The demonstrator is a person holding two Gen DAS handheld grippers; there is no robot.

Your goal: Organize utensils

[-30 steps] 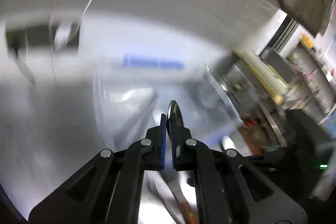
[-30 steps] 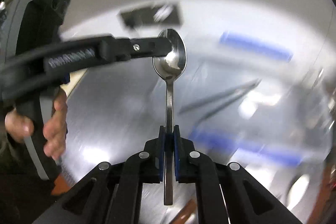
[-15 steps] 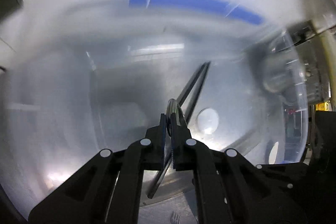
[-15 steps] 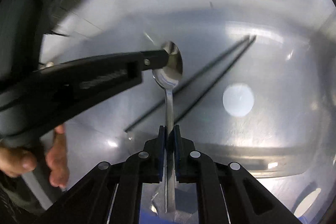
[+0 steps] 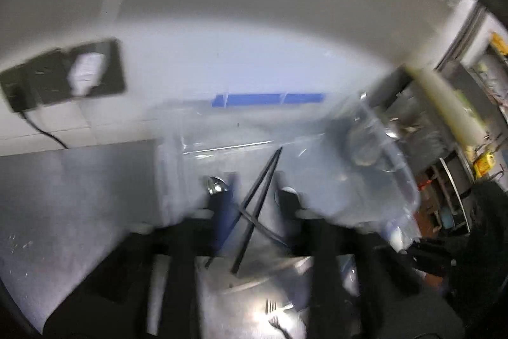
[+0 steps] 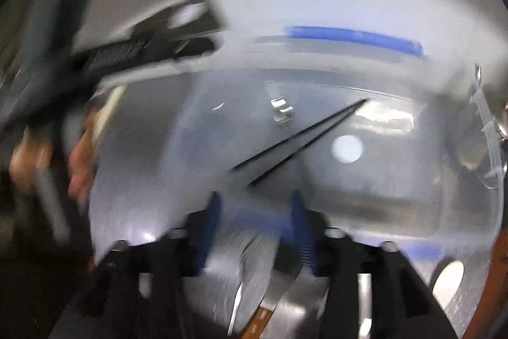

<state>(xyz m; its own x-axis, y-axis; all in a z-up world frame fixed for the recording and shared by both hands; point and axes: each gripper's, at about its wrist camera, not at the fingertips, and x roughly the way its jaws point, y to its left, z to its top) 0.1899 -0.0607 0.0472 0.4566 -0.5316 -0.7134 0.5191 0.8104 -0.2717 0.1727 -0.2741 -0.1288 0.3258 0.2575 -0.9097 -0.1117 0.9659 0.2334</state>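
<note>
No readable writing anywhere; both views motion-smeared. Left gripper (image 5: 254,199) jaws spread apart, nothing between them, blue pads blurred. Right gripper (image 6: 255,212) also spread wide and empty, low over the steel counter (image 6: 127,212). Utensil handles (image 6: 250,307) poke in below, cut off by the frame edge. Spoon (image 5: 217,185) bowl lies in the clear plastic bin (image 5: 393,161), beside the black chopsticks (image 5: 258,189). Power strip (image 5: 63,75) on far wall, blurred.
</note>
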